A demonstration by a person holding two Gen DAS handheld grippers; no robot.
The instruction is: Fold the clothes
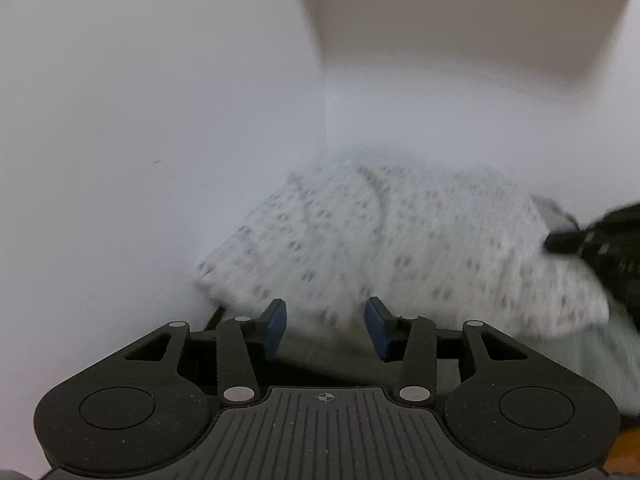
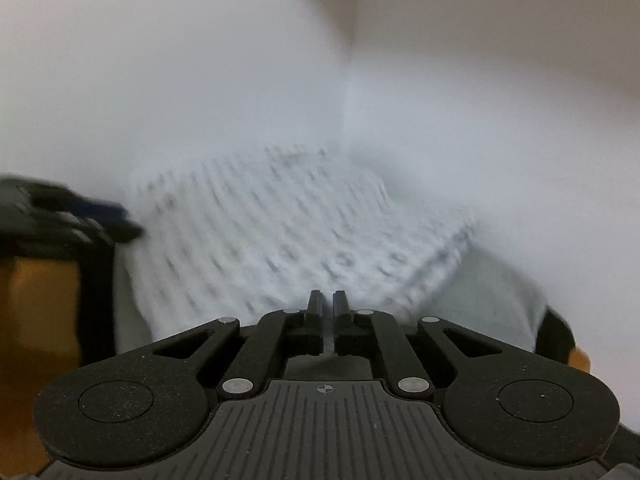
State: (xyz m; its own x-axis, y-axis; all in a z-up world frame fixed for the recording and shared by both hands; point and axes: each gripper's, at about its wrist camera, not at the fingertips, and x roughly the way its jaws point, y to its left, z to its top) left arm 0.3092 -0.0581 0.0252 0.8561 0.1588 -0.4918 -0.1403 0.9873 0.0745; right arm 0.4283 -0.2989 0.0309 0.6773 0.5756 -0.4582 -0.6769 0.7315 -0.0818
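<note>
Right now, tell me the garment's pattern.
White garment with small grey specks, blurred by motion; clearest in the left wrist view.

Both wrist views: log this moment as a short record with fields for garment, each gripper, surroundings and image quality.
garment: white cloth with small grey print, lying bunched near a corner of white walls
left gripper: open, blue pads apart, nothing between them, close in front of the cloth
right gripper: jaws nearly together; cloth edge right at the tips, a pinch cannot be confirmed
surroundings: white wall; beige box-like surface above
image quality: motion blur in both views, print details unreadable
</note>
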